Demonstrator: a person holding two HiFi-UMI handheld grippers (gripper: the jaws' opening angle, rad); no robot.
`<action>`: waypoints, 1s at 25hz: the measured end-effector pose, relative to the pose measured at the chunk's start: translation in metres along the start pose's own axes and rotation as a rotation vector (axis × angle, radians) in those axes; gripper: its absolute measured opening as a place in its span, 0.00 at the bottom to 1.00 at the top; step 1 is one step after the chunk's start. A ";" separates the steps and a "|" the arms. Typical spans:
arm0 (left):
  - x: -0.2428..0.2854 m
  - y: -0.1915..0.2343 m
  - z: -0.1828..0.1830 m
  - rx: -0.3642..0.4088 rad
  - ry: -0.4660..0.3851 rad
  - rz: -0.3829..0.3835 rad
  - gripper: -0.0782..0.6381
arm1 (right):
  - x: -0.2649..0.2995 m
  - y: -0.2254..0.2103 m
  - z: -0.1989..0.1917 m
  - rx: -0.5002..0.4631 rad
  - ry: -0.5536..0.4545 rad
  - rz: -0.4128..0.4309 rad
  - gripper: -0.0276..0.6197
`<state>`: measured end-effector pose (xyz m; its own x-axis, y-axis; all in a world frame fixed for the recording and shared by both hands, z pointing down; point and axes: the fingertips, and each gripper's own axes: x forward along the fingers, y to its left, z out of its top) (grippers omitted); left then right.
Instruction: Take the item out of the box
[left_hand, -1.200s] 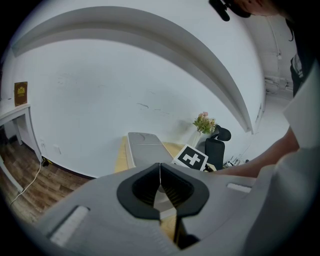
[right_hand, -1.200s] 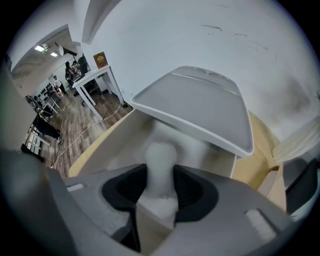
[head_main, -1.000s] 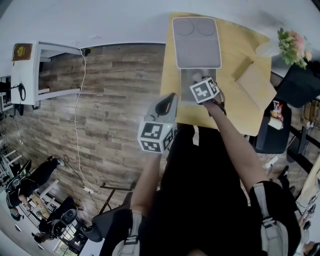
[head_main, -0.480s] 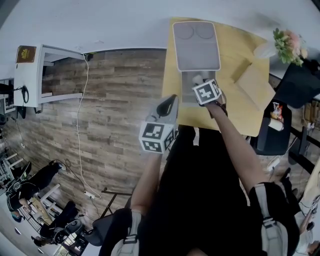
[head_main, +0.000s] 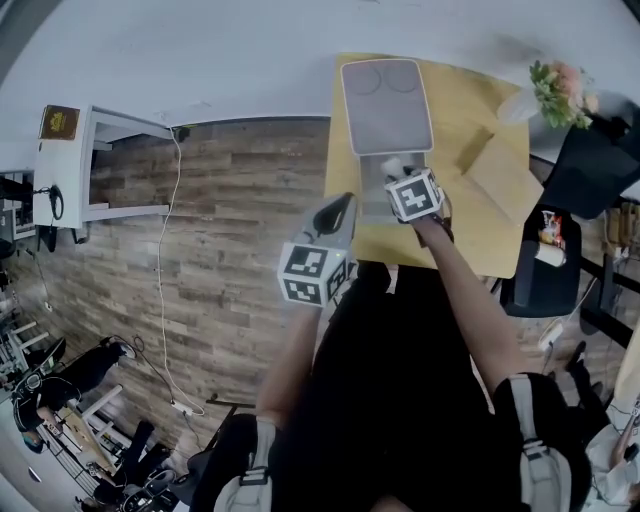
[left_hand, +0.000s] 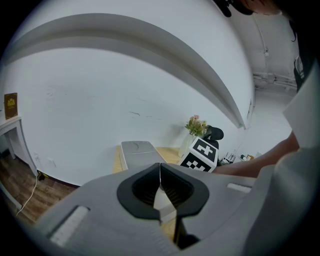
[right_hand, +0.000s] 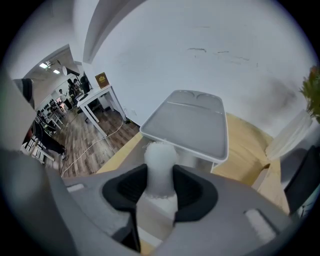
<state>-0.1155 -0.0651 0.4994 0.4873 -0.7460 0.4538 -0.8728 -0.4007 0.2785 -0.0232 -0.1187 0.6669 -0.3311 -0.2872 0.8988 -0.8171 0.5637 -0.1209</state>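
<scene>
Right gripper (right_hand: 160, 186): jaws held fairly wide, pads pressed on a white item (right_hand: 160, 161) that is gripped upright. In the head view the item (head_main: 391, 165) is seen over the open grey box (head_main: 373, 187), just before the near edge of its raised lid (head_main: 386, 104). Whether the item is clear of the box walls cannot be told.

Left gripper (left_hand: 160, 194): jaws closed together, nothing between them. It is held at the near left corner of the yellow table (head_main: 470, 235), above the wood floor (head_main: 230, 230).

Bare tabletop is noted between the box and a flat brown board (head_main: 510, 172). A flower vase (head_main: 556, 90) is seen at the far right edge.
</scene>
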 end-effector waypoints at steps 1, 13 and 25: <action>0.000 0.001 0.002 0.006 -0.001 -0.003 0.13 | -0.003 0.002 0.004 0.005 -0.018 0.007 0.29; 0.014 0.004 0.049 0.065 -0.059 -0.033 0.13 | -0.068 -0.005 0.055 -0.018 -0.233 -0.023 0.29; 0.021 0.012 0.081 0.102 -0.097 -0.035 0.13 | -0.135 0.002 0.105 -0.015 -0.494 0.040 0.29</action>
<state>-0.1180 -0.1287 0.4437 0.5171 -0.7766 0.3598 -0.8558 -0.4757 0.2032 -0.0297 -0.1601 0.5005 -0.5492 -0.5961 0.5857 -0.7937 0.5915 -0.1421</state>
